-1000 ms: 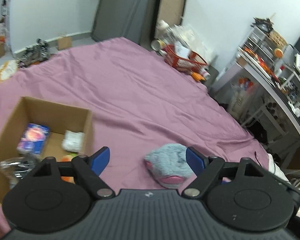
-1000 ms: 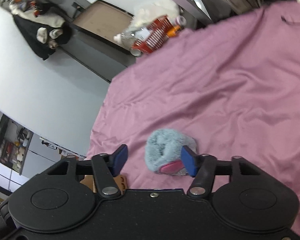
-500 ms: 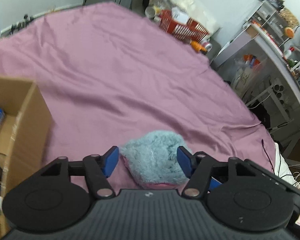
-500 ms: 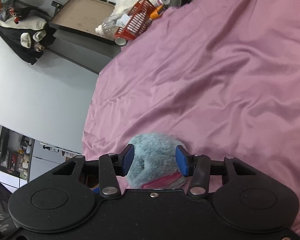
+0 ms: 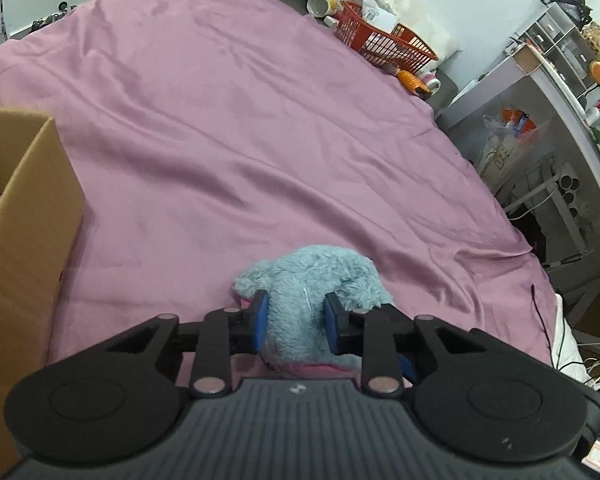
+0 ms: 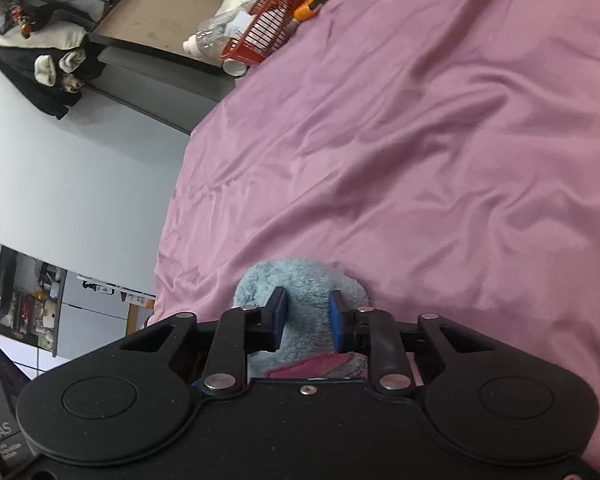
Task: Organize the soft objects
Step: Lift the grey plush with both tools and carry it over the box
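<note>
A fluffy light-blue plush toy with a pink patch lies on the purple bedsheet. My left gripper is shut on the plush, its blue pads pressed into the fur on both sides. From the other side, my right gripper is also shut on the same plush toy, whose pink patch shows under the jaws. A cardboard box stands to the left in the left wrist view, with only its right wall and corner in sight.
A red wire basket with bottles and clutter sits beyond the far edge of the bed. Shelves and a desk line the right side. The purple sheet stretches wide ahead of both grippers.
Both grippers moved in over the plush and went from open to shut on it. The box slid to the left edge of the left wrist view.
</note>
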`<move>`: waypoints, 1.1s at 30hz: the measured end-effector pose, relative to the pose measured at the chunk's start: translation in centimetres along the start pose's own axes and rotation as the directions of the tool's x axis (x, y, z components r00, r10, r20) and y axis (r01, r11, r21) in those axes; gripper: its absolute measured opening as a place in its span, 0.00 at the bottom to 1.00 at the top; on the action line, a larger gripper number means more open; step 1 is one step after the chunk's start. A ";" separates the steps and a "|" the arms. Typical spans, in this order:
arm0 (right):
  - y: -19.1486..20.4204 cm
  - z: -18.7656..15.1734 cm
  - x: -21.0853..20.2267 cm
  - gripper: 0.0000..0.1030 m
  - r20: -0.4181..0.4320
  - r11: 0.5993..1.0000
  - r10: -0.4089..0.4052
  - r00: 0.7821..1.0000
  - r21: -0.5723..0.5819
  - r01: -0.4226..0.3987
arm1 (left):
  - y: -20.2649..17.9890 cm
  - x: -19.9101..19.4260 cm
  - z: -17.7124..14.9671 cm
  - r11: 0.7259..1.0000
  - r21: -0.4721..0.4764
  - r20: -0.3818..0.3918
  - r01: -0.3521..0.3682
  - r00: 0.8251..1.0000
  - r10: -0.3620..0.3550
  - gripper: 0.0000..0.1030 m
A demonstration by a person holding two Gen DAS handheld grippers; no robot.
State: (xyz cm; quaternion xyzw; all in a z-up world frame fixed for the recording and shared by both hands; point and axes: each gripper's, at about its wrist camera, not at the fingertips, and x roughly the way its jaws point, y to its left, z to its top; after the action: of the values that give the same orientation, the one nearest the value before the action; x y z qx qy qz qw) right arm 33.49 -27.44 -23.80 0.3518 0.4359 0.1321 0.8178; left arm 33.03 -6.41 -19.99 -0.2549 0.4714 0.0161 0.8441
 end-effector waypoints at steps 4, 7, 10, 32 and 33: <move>0.6 -0.1 -0.9 0.18 0.015 1.000 0.005 1.000 -0.023 -0.005 | -0.1 -1.1 -0.2 1.000 0.001 0.016 0.013 1.000 -0.013 0.24; 1.2 -0.3 -1.5 0.18 0.031 0.999 0.012 0.999 -0.045 -0.011 | -0.2 -2.4 -0.3 1.000 0.006 0.033 0.026 0.999 -0.026 0.24; 1.6 -0.5 -2.4 0.18 0.043 0.998 0.020 0.999 -0.053 -0.018 | -0.4 -3.7 -0.6 0.999 0.015 0.049 0.035 0.998 -0.036 0.24; 7.2 -4.8 -8.5 0.17 0.111 0.982 0.112 0.987 -0.164 -0.093 | 0.1 -14.1 -2.7 0.998 0.053 0.181 0.029 0.983 -0.038 0.22; 7.5 -5.0 -8.7 0.17 0.111 0.981 0.118 0.987 -0.169 -0.098 | 0.2 -14.4 -2.8 0.998 0.054 0.186 0.028 0.982 -0.038 0.22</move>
State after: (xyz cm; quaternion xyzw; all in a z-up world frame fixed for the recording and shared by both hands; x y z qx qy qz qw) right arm 25.10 -24.34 -15.12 0.3143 0.3535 0.1900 0.8603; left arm 22.76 -4.41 -9.64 -0.2383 0.3859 0.0140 0.8911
